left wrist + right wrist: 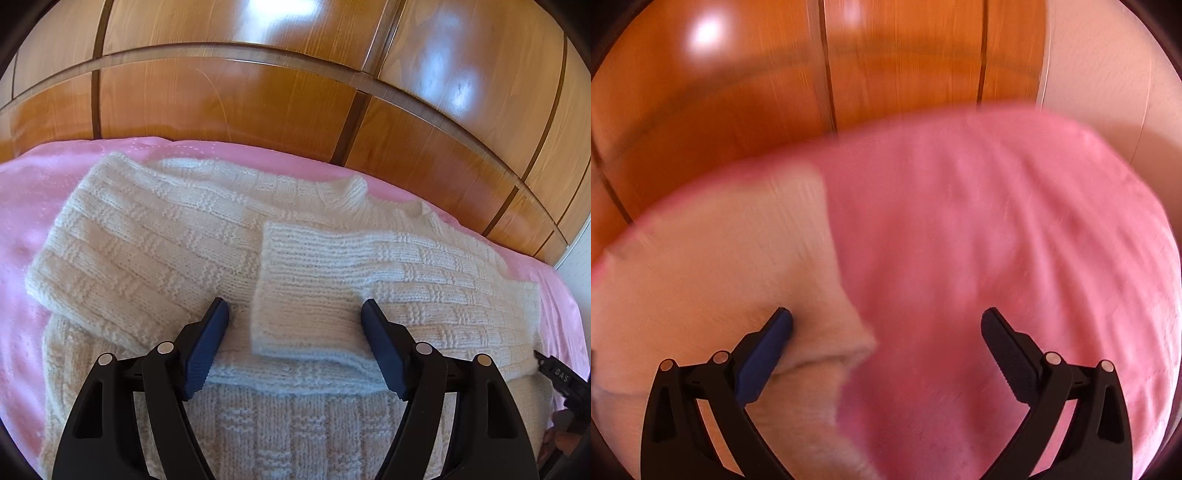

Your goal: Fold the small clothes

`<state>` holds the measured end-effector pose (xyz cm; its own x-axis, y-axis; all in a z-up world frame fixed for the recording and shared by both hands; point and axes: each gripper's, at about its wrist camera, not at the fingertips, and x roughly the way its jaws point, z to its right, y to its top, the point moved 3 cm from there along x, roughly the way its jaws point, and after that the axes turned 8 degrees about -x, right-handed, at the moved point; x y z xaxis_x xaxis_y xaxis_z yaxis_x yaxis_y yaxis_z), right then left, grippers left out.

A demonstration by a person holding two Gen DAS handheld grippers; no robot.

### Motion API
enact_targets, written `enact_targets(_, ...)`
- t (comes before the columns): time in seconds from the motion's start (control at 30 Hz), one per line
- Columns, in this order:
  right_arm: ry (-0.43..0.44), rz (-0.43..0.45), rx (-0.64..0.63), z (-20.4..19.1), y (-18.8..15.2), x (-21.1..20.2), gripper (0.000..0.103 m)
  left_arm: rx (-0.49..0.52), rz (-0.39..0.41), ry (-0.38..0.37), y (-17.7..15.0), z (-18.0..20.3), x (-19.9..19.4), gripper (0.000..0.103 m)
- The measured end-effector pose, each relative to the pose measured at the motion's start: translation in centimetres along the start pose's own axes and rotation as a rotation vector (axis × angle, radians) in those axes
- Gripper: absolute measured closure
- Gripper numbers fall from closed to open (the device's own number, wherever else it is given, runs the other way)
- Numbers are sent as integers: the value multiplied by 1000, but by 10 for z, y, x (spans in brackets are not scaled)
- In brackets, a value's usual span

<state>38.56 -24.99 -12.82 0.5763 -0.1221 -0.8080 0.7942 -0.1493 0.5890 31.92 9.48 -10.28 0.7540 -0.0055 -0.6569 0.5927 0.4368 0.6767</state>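
Observation:
A cream knitted sweater lies on the pink bed cover. Both sleeves are folded in over its body, and the right sleeve's cuff lies on top in the middle. My left gripper is open and empty, just above the sweater, with the cuff between its fingers. In the blurred right wrist view the sweater's right edge fills the left side. My right gripper is open and empty, its left finger over the sweater's edge and its right finger over the cover.
A glossy wooden wardrobe stands right behind the bed. The pink cover stretches to the right of the sweater. A pale wall shows at the far right. Part of the right gripper shows at the left wrist view's right edge.

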Motion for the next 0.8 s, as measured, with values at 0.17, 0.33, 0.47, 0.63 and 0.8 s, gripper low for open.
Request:
enact_targets(0.17,-6,24,4,2,2,-1,2,5,2,9,1,3,3,29)
enact_targets(0.33,58,44,50,10,-9,-14,2,5,1,24,-7,0,-16,23)
enact_targets(0.47,215,58,93,21,-12,-24,2,-5,-57,53,-29,-10,-35,6)
enact_targets(0.63,447,86,123,34,-40,-56,2,-97,-66,0,-47,-35,-64,7)
enact_targets(0.8,572,86,93,42,-76,-87,2,-126,-86,-37,-68,-46,-89,6)
